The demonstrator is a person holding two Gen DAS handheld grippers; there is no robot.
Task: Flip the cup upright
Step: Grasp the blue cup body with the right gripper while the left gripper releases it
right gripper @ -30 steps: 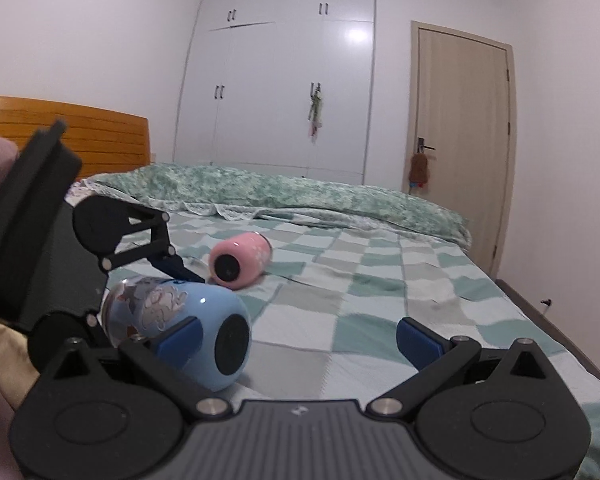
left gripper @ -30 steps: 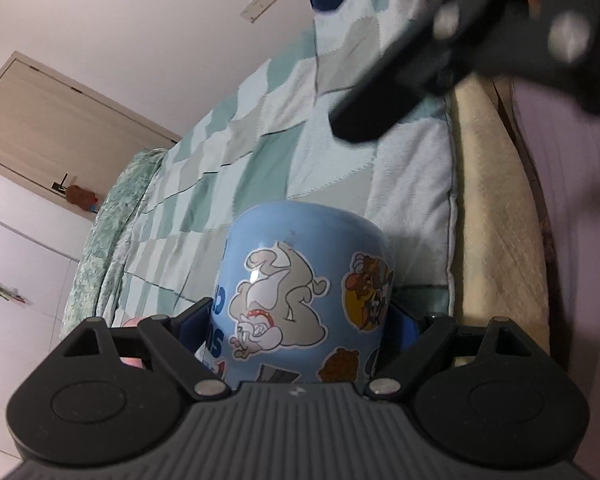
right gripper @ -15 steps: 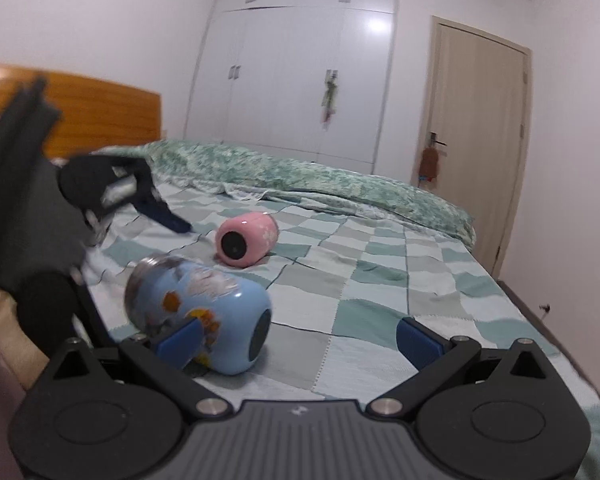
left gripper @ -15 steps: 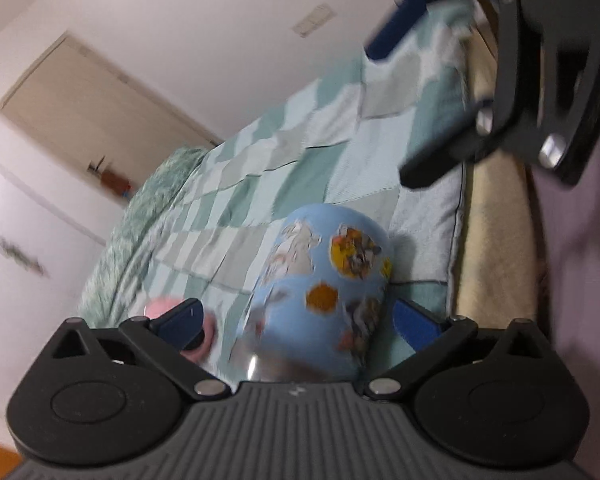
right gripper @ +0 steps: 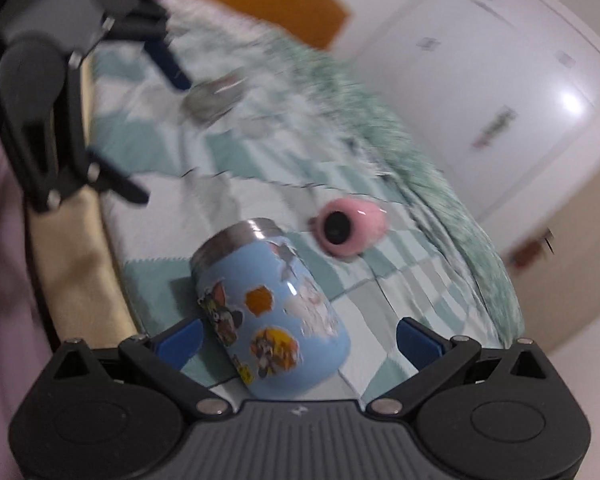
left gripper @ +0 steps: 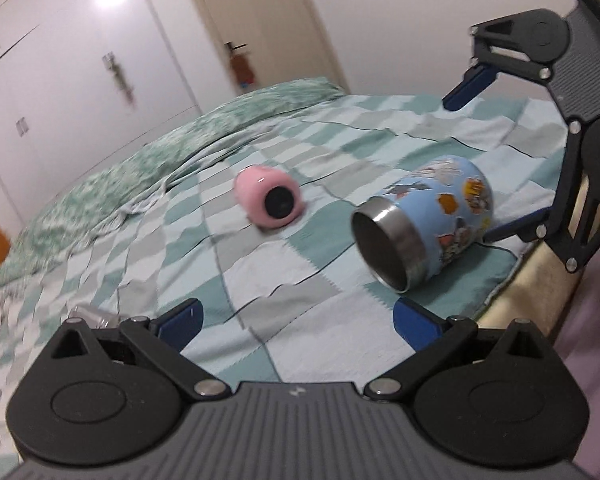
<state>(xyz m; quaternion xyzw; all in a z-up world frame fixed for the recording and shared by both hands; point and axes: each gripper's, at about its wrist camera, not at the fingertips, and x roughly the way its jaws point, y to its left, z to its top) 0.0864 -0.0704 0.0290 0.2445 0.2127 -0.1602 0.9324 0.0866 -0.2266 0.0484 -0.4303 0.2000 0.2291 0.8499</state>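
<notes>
A light blue cartoon cup with a steel rim [left gripper: 432,216] lies on its side on the checked bedspread, its open mouth toward my left gripper. My left gripper [left gripper: 300,318] is open and empty, a short way back from the cup. My right gripper [right gripper: 300,334] is open, its fingers either side of the cup's closed base [right gripper: 272,316], not closed on it. The right gripper also shows in the left wrist view [left gripper: 476,156], behind the cup. The left gripper shows blurred in the right wrist view [right gripper: 156,128].
A pink cup [left gripper: 270,202] lies on its side farther in on the bed, also in the right wrist view [right gripper: 350,228]. A clear glassy object [right gripper: 212,96] lies near the left gripper. The bed's edge [left gripper: 516,280] runs right beside the blue cup.
My left gripper has let go of the blue cup and pulled back; the cup now lies on the bed. My right gripper has swung round behind the cup's base.
</notes>
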